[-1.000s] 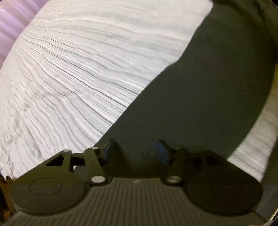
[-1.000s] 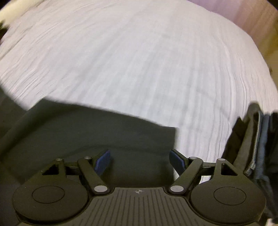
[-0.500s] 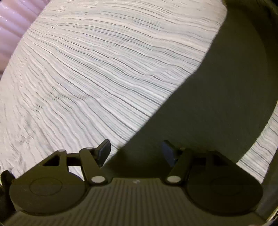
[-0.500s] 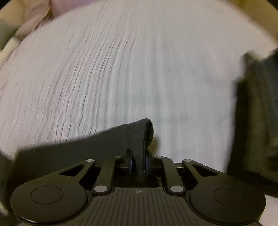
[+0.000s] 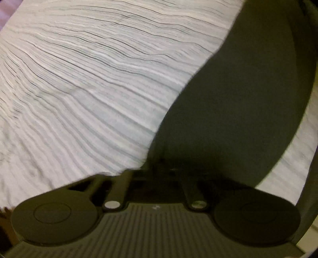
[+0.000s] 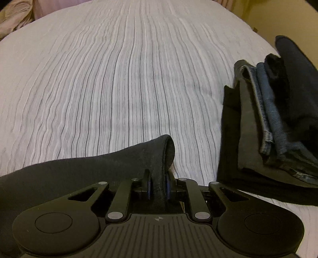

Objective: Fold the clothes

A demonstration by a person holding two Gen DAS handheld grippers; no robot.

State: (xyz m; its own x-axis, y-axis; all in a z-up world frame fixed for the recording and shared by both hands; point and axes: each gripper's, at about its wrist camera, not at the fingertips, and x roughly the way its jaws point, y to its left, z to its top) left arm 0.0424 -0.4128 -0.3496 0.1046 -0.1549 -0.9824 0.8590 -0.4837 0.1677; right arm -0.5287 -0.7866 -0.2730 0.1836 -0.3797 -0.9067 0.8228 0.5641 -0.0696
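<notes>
Between the blue pads (image 6: 148, 188) of the right gripper (image 6: 158, 187), pinched: a hemmed edge of the black garment (image 6: 79, 168), jaws drawn narrow on the fold, cloth rising in a rounded peak just ahead of the fingertips and trailing off to the lower left, cut by the frame edge. Beneath, spread across most of the right view: striped bedspread (image 6: 119, 79), pale with thin dark lines. At far right, resting on the bedspread, well apart from the held cloth: folded stack (image 6: 268, 119), black layers below, blue denim between, dark layer on top, right side cropped by the lens rim. At upper left corner, only partly seen and blurred: pinkish bedding (image 6: 15, 15), kind not determinable. Left view, blurred and dim throughout: left gripper (image 5: 159, 174) with linkage drawn inward, fingertips lost against the black garment (image 5: 238, 99) in shadow; grip on the cloth not confirmable, jaw state not determinable. Same garment stretching as a broad dark band from the fingertips up to the top right corner, far end cut off by the lens rim. Bedspread (image 5: 89, 79) to the left of the band and again in a narrow strip at lower right. Extreme lower left: brown patch, too small to identify.
</notes>
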